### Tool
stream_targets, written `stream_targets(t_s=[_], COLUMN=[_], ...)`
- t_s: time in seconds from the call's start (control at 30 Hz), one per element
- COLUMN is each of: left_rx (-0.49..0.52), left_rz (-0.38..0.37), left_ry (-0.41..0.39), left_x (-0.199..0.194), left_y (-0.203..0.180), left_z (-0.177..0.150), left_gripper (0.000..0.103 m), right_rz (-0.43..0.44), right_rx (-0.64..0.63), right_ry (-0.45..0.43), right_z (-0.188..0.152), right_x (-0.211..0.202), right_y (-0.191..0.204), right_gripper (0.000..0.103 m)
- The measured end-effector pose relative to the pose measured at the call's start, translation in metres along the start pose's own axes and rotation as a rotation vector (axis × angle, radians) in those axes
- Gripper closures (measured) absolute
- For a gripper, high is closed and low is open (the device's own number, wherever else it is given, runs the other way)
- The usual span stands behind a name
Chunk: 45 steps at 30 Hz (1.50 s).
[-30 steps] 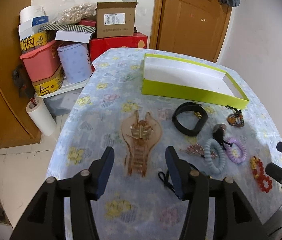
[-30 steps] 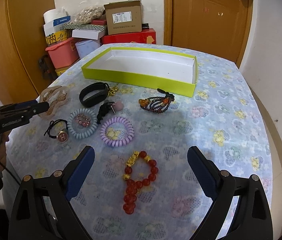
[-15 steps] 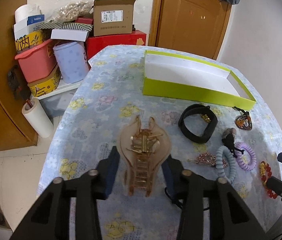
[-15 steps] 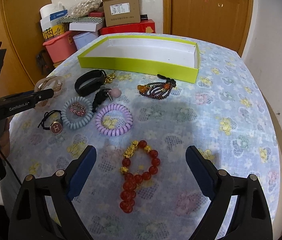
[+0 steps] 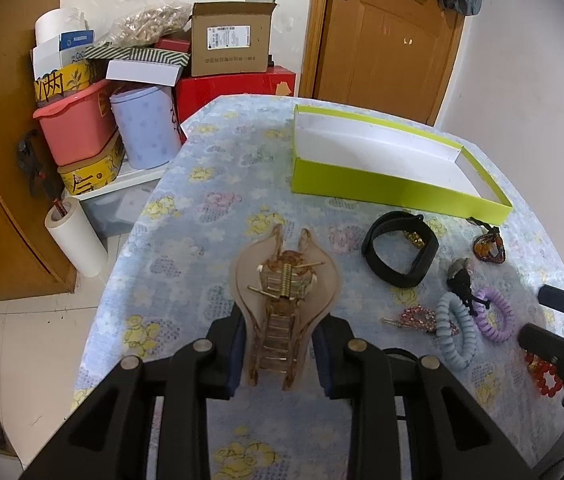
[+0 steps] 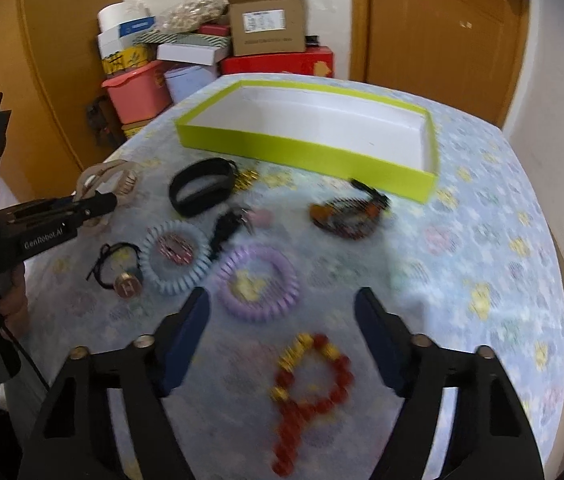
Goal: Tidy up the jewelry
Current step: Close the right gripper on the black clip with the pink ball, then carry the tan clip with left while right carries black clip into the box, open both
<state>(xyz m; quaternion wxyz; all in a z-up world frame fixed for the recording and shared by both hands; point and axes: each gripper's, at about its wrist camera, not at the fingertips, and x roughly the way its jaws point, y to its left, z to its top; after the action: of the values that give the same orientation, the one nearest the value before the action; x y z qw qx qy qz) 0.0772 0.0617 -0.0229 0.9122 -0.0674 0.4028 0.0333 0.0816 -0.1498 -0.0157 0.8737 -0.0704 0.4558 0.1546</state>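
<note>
While left jaws pinch one hair claw, right jaws wide, two coil ties

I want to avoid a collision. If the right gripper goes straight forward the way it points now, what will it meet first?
Most likely the red bead bracelet, which lies between the open jaws of the right gripper. Next in line comes the purple spiral hair tie. Depth is hard to judge in this blurred view.

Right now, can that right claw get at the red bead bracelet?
Probably yes. The right claw stands open just short of the red bead bracelet, which lies alone on the tablecloth with nothing over it.
</note>
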Motion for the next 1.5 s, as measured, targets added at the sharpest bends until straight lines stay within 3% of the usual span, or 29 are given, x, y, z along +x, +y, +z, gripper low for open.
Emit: stream_targets(t_s=[0.13,0.37,0.53,0.8,1.13,1.5], left_rx=[-0.002,-0.011,-0.013,-0.003,0.015,0.068], left_rz=[-0.006,-0.020,-0.027,-0.032,-0.055,-0.102], left_ry=[-0.005,-0.011,-0.009,-0.012,-0.055,-0.088], left_x=[-0.002,-0.003,0.001,-0.001,-0.029,-0.036], left_y=[0.002,0.007,0.009,0.006,-0.003,-0.027], left_z=[0.000,0.001,0.002,0.003,0.012,0.046], left_gripper=[0.073,0.073,0.073,0.073,0.073,0.073], right_rz=[0.038,0.085,0.083,0.075,0.075,0.038], right_rx=[-0.029,-0.067,-0.093,-0.118,-0.095,-0.058], right_ry=[0.006,0.033,0.045,0.041,-0.034,-0.098], right_z=[0.013,0.027,0.031,0.030,0.036,0.057], right_x=[0.013,0.036,0.045,0.044,0.008,-0.014], right_y=[0.009,0.021,0.026,0.027,0.018,-0.012], right_gripper=[0.051,0.069,0.094,0.094,0.095,0.094])
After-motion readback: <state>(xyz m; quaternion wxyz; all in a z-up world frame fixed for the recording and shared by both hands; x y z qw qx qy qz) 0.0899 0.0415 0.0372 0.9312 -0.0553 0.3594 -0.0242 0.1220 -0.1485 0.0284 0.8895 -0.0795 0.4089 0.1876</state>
